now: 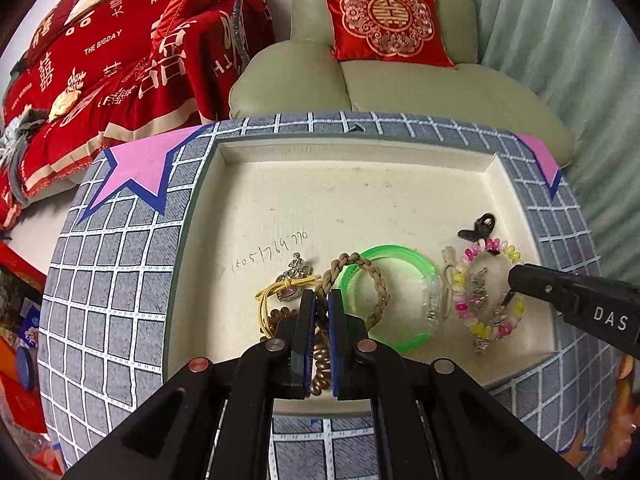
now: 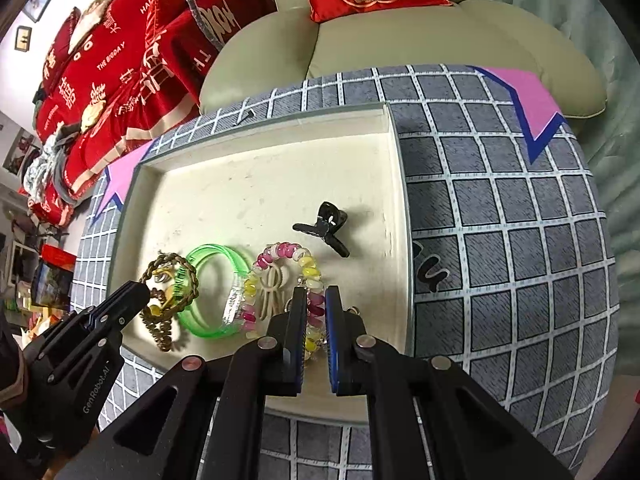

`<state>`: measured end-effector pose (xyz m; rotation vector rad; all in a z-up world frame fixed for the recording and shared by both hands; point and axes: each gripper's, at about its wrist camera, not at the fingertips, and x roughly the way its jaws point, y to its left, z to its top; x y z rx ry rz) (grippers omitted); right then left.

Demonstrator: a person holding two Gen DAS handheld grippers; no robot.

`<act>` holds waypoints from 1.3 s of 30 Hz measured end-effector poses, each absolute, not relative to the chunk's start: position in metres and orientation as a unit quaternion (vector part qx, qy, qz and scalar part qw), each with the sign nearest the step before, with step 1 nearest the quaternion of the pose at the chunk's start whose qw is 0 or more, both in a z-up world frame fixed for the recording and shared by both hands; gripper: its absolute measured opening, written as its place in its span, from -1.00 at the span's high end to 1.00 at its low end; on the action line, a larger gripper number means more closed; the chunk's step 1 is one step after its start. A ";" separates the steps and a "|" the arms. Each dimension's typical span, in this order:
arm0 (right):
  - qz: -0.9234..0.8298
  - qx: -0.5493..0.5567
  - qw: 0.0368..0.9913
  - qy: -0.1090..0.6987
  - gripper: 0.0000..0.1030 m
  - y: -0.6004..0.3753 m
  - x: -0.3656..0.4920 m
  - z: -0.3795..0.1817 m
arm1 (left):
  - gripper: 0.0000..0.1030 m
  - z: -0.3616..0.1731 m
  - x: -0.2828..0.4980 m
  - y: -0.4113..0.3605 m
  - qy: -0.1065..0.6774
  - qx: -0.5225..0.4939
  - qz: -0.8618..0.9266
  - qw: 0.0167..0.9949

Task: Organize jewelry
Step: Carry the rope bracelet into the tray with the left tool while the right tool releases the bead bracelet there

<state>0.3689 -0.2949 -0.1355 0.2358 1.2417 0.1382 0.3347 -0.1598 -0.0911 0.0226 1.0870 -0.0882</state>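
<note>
A cream tray (image 1: 360, 184) holds the jewelry. My left gripper (image 1: 321, 300) is shut on the brown braided bracelet (image 1: 380, 280), which overlaps a green bangle (image 1: 404, 256). A brown coil hair tie (image 1: 320, 364) lies under the fingers, with a yellow cord (image 1: 266, 300) and a silver charm (image 1: 294, 272) to the left. My right gripper (image 2: 316, 300) is shut on the pink and yellow beaded bracelet (image 2: 280, 256); the bracelet also shows in the left wrist view (image 1: 488, 248). A black hair clip (image 2: 326, 226) lies behind it.
The tray (image 2: 396, 208) sits on a round grey grid-pattern cushion top (image 2: 500, 220) with pink star patches (image 1: 140, 164). A pale green sofa (image 1: 360, 80) with a red cushion (image 1: 384, 20) stands behind. Red bedding (image 1: 100, 64) is at the far left.
</note>
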 end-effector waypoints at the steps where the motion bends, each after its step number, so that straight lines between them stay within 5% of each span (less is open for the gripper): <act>1: 0.066 0.108 0.803 0.582 0.82 -0.294 0.370 -0.138 | 0.69 -0.094 0.336 -0.160 0.519 0.013 -0.040 0.854; 11: 0.072 0.102 0.794 0.595 0.76 -0.292 0.375 -0.152 | 0.69 -0.109 0.342 -0.164 0.537 0.041 -0.024 0.842; 16: 0.084 0.108 0.796 0.590 0.05 -0.289 0.375 -0.151 | 0.69 -0.111 0.342 -0.165 0.539 0.043 -0.021 0.841; 33: 0.092 0.140 0.810 0.561 -0.09 -0.301 0.362 -0.118 | 0.67 -0.105 0.343 -0.164 0.541 0.040 -0.018 0.840; 35: 0.092 0.141 0.811 0.560 -0.09 -0.302 0.360 -0.117 | -0.19 -0.103 0.343 -0.164 0.540 0.037 -0.016 0.841; 36: 0.092 0.141 0.812 0.559 -0.09 -0.303 0.360 -0.117 | -1.00 -0.102 0.343 -0.163 0.537 0.036 -0.010 0.843; 39: 0.093 0.143 0.813 0.557 -0.09 -0.304 0.358 -0.116 | -1.00 -0.092 0.340 -0.162 0.512 0.035 0.001 0.858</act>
